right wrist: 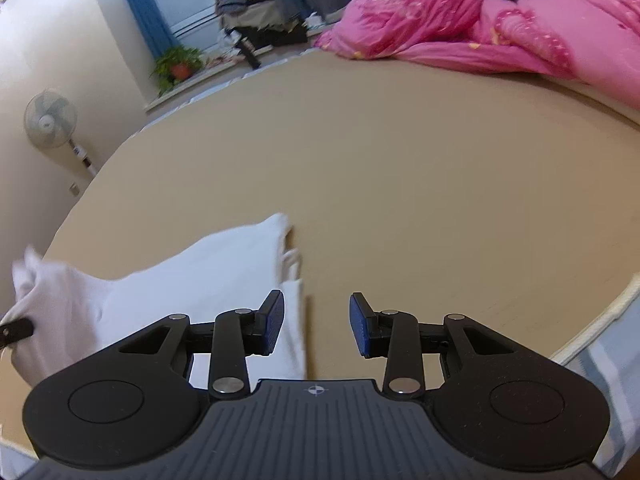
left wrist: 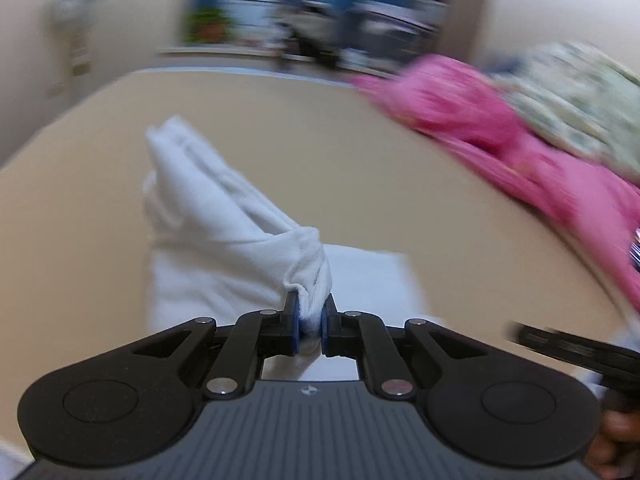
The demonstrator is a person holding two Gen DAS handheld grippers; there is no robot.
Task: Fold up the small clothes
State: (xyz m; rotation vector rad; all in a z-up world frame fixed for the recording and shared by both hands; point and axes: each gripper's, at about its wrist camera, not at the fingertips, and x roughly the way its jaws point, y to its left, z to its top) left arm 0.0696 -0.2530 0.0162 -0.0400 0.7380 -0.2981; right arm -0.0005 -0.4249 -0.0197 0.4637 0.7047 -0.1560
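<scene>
Likely a home bedroom: bed [right wrist: 400, 160], pink duvet [right wrist: 460, 20], fan [right wrist: 50, 120].

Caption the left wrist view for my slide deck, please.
Left gripper pinches a bunched corner of the white garment, lifting it off the tan bed.

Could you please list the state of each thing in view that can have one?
left gripper: shut, pinching a bunched corner of the white garment.
right gripper: open, empty, at the garment's edge.
white garment: partly folded, one corner lifted off the bed, the rest lying flat.
pink quilt: crumpled in a heap at the bed's far side.
bed: tan sheet smooth.
fan: upright; running or not, cannot tell.
</scene>
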